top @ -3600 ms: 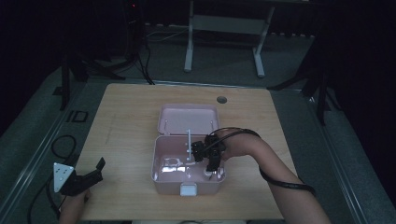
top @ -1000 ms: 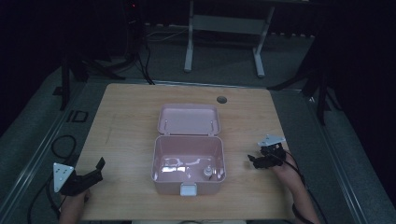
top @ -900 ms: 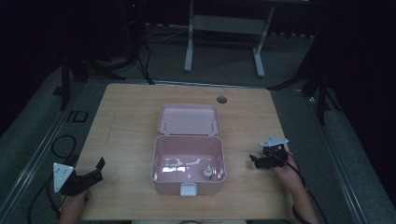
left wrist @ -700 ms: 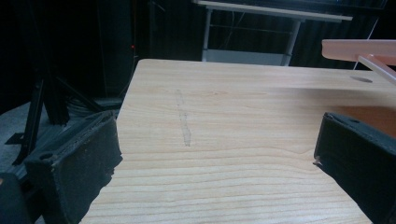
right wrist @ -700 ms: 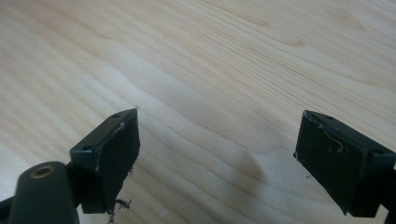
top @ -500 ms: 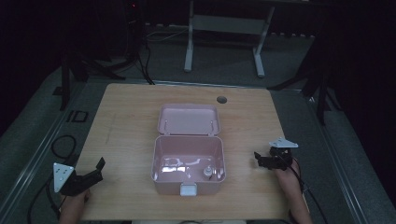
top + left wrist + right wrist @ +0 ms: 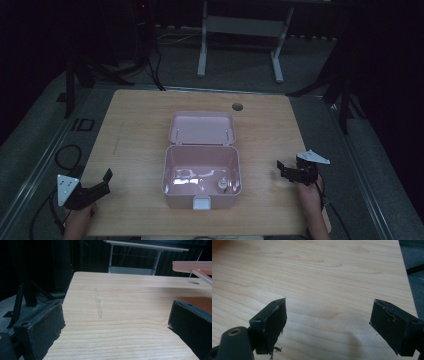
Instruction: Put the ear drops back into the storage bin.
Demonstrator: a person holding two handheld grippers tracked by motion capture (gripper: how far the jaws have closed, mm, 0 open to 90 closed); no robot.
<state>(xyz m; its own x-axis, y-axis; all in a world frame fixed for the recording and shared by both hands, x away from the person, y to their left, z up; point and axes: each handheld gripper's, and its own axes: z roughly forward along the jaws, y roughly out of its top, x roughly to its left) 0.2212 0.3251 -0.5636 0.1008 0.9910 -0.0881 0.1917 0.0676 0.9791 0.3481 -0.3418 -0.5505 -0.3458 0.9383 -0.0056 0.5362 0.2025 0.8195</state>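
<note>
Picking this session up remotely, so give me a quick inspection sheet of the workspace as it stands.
Surface: wooden table, with a round hole near its far edge.
Job's things: pink box at centre, lid open and laid back; a small round object inside, too small to identify.
Clutter: nothing seen.
Tongs: left tongs open over the near-left corner; right tongs open over the table right of the box. Both empty.
Cables: a loop on the floor, left of the table.
Surroundings: dark room, white frame behind the table.
</note>
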